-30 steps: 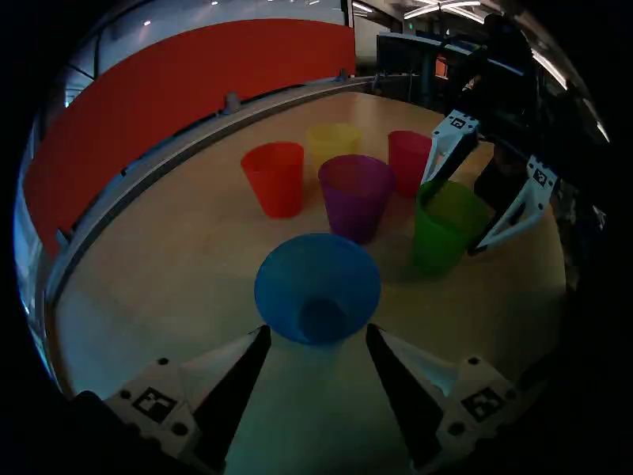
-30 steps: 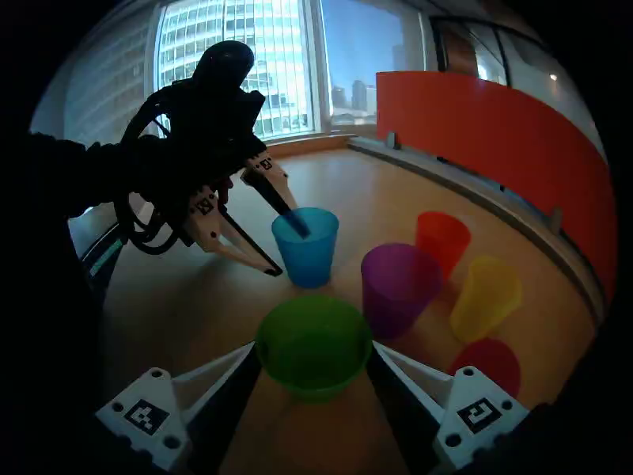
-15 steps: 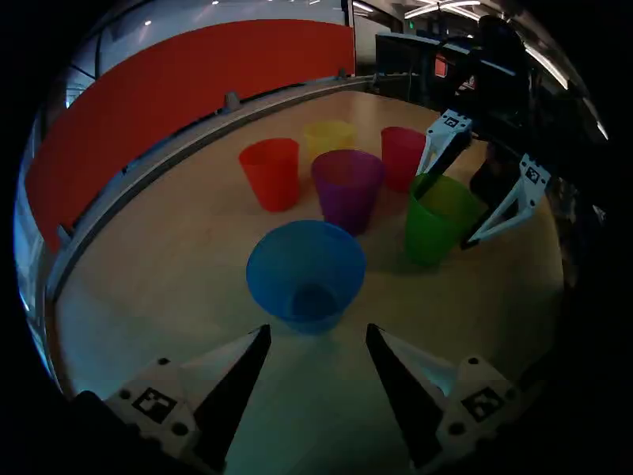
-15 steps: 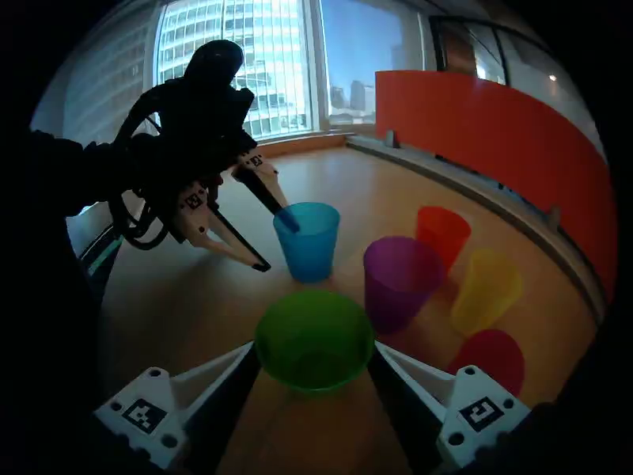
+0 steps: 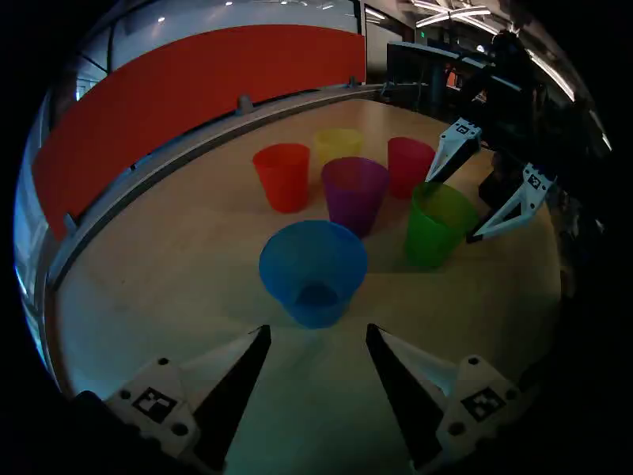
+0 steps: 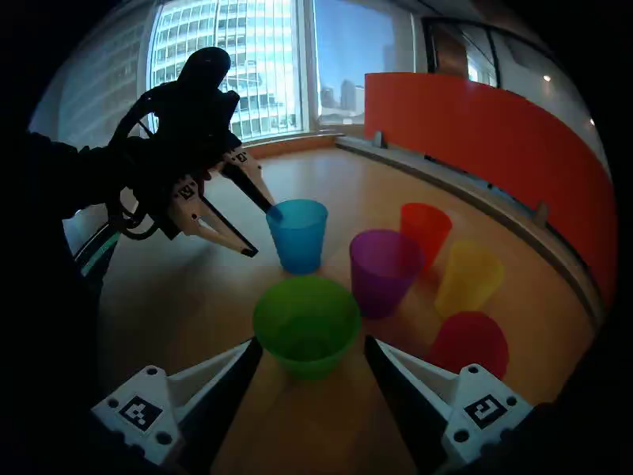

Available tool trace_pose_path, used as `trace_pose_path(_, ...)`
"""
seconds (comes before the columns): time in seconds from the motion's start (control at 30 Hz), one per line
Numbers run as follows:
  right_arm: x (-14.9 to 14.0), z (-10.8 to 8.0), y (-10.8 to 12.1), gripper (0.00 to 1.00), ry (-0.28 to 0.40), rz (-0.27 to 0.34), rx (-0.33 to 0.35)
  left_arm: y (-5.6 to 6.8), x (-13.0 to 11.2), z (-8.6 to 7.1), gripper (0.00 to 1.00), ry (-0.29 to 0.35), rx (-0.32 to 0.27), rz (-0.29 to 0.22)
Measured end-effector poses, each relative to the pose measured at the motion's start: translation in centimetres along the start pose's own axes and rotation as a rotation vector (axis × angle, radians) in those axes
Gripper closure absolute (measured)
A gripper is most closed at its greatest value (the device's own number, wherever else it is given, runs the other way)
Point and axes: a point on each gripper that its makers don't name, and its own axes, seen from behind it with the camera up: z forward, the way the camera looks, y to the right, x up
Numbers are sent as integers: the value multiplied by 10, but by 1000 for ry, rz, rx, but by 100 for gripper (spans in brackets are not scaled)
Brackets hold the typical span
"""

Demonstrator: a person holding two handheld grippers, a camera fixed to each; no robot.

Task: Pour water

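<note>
Gaping left gripper (image 5: 317, 329) before blue cup (image 5: 313, 269)

The wooden bench (image 5: 158, 237) is light brown and smooth. Six plastic cups stand on it, close together: a blue cup (image 5: 313, 273), a green cup (image 5: 437, 224), a purple cup (image 5: 354, 194), an orange cup (image 5: 282, 176), a yellow cup (image 5: 337, 146) and a dark pink cup (image 5: 410, 165).

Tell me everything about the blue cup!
The blue cup is see-through plastic, wider at the top than the bottom, with no handle. It stands upright on the wooden table, just in front of the left gripper, whose open fingers don't seem to touch it. The purple cup stands behind it, apart. Whether it holds water, I can't tell.
</note>
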Motion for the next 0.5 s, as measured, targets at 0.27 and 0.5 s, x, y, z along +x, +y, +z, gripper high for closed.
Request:
trace_pose_path(0.27, -6, -19, 4, 0, 10, 15, -39, -5, -1, -11, 11, 19, 34, -29)
trace_pose_path(0.5, -8, -33, 8, 0, 29, 26, -79, -14, 4, -26, 11, 60, 81, -72)
